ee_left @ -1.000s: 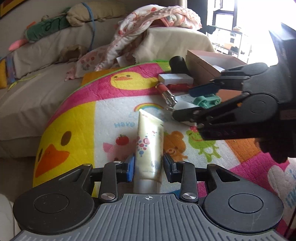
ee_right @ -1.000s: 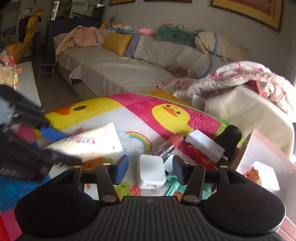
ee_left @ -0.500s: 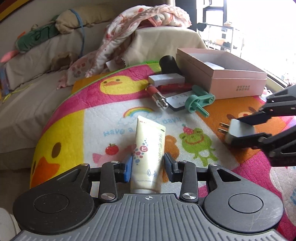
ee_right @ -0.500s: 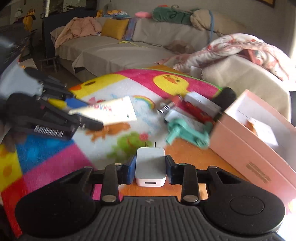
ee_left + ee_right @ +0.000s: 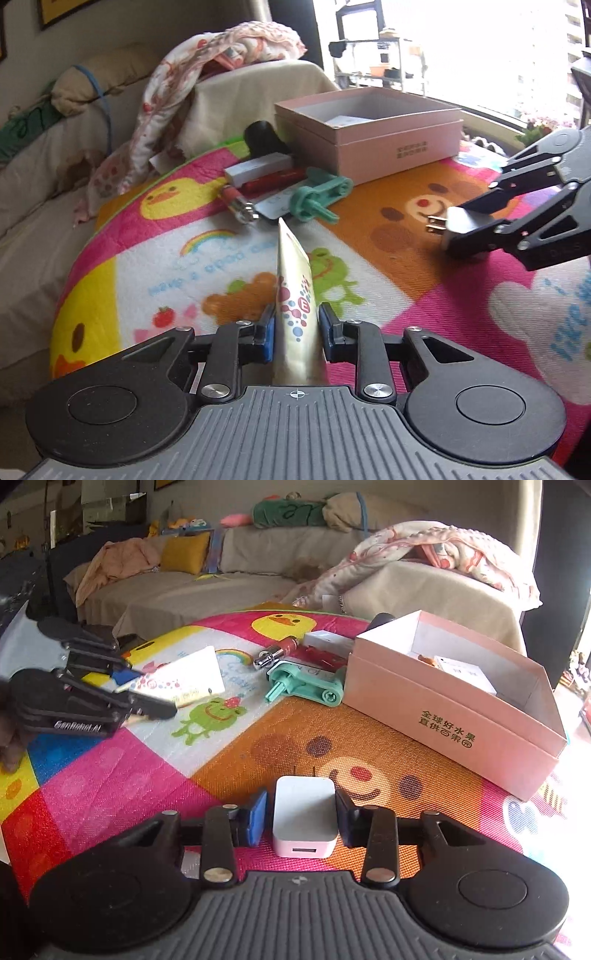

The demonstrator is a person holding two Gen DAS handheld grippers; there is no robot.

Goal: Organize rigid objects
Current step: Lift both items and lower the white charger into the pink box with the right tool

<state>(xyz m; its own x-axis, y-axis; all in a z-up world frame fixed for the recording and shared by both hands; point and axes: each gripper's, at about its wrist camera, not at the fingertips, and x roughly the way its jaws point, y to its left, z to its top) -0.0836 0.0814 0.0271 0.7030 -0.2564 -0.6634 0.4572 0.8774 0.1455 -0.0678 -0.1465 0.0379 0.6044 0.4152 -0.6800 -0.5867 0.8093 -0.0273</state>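
Observation:
My left gripper (image 5: 296, 328) is shut on a cream tube (image 5: 295, 288), held on edge above the colourful mat (image 5: 221, 258); it also shows in the right wrist view (image 5: 181, 681). My right gripper (image 5: 300, 812) has a white USB charger (image 5: 304, 814) between its fingers low over the orange bear patch; a small gap shows at the left pad. The charger also shows in the left wrist view (image 5: 461, 229). The open pink box (image 5: 454, 705) stands to the right, with white items inside.
A teal plastic tool (image 5: 306, 685), a red lipstick (image 5: 277, 651), a red tube, a white box (image 5: 325, 639) and a black object (image 5: 264, 136) lie beside the pink box. A sofa with blankets (image 5: 424, 561) lies behind the mat.
My left gripper has lifted the tube and turned it on edge. My right gripper has carried the charger from near the lipstick to the orange bear patch, and its left pad now stands slightly off.

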